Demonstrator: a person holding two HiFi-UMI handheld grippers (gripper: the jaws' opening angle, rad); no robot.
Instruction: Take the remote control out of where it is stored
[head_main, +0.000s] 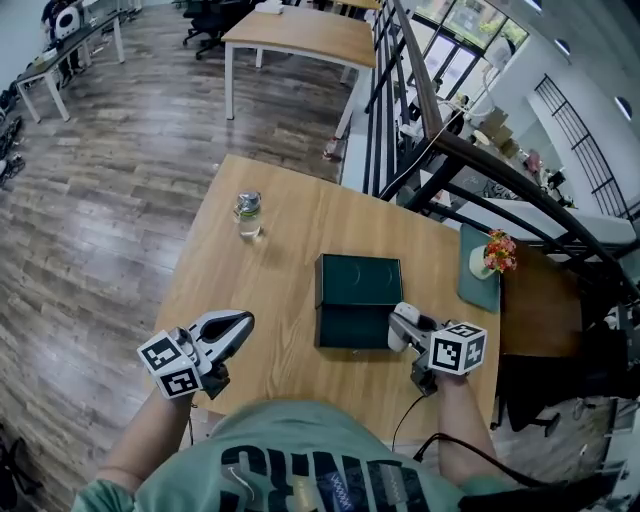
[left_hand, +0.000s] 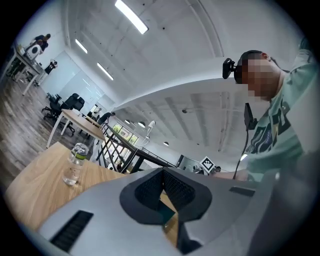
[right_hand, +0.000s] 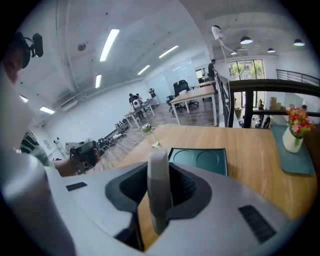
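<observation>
1. Remote control (right_hand: 159, 197): a slim, pale grey-white handset pinched between the jaws of the right gripper (right_hand: 161, 172). In the right gripper view it stands edge-on, running up and down between the dark pads. In the head view the remote control (head_main: 407, 313) is outside the box, just beside its right side and near its front corner.
2. Right gripper (head_main: 398, 328): held at the table's near right, angled downward, with its marker cube toward the person. Its jaws are closed onto the remote's two flat faces.
3. Left gripper (head_main: 240, 322): held at the table's near left, well apart from the box. In the left gripper view the left gripper (left_hand: 162, 175) has its jaws pressed together at the tips, with nothing between them.
4. Box (head_main: 358, 300): dark green and rectangular, sitting on the middle of the table. In the right gripper view the box (right_hand: 200, 160) shows two round impressions on its top.
5. Table (head_main: 280, 290): light wood.
6. Bottle (head_main: 248, 213): clear plastic, upright, toward the far left of the table. It also shows in the left gripper view (left_hand: 75, 162).
7. Vase of flowers (head_main: 490, 258): white with red and pink blooms, standing on a teal mat (head_main: 480, 288) at the table's right edge.
</observation>
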